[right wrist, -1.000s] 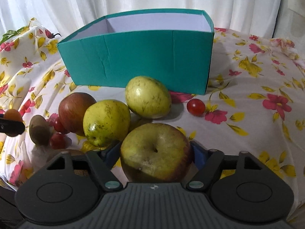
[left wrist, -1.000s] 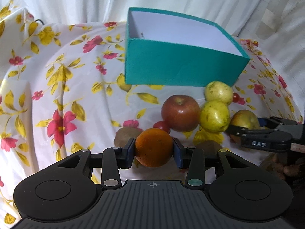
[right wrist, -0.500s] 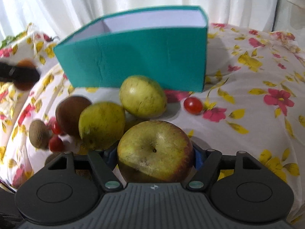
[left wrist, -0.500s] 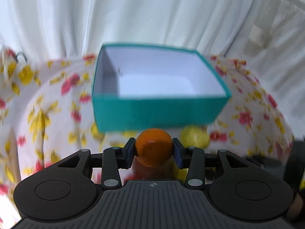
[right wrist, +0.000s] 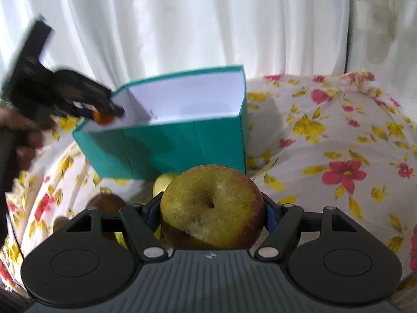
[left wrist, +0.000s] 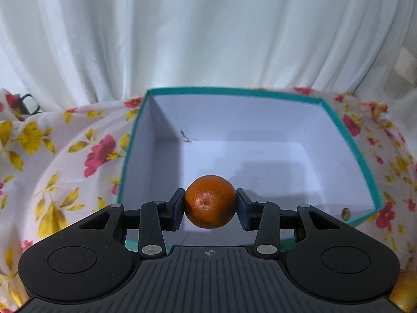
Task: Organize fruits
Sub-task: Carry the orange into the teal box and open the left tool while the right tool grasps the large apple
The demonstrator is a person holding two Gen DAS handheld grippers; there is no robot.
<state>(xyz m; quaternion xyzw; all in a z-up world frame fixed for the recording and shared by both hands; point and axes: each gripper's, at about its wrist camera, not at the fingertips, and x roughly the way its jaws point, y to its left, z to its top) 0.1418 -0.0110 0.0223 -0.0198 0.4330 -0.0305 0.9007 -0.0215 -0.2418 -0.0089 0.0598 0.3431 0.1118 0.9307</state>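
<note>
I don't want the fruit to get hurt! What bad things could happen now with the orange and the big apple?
The orange is pinched in the left tool above the teal box; let go from up there, it could thump or bounce on the bare floor of the box. The apple is wide for the right tool, gripped only at its sides, so it might slip. Both tools are near the same box and could bump.
</note>
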